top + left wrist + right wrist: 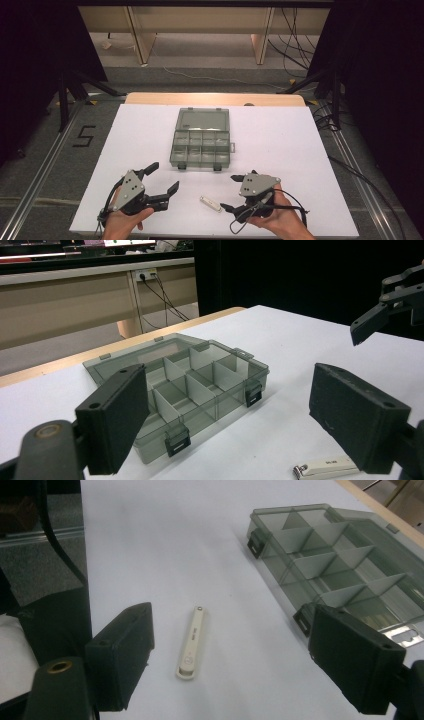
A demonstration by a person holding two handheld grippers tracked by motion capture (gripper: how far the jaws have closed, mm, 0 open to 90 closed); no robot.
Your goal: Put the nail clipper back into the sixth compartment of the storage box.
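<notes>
A small white nail clipper (210, 203) lies flat on the white table near the front edge, between the two grippers. Behind it stands a grey see-through compartment box (172, 150) with its lid folded back. My left gripper (163, 178) is open, with nothing between its jaws; from its own view the box (215, 412) is ahead and the clipper (327, 467) is low at the right. My right gripper (230, 192) is open too, and its jaws stand wide on either side of the clipper (192, 642), a little short of it. The box (272, 562) is at its upper right.
The white table top (300, 150) spreads wide around the box. Black curtains and stands flank both sides. A wooden table edge (150, 97) runs along the back, and cables lie on the floor beyond.
</notes>
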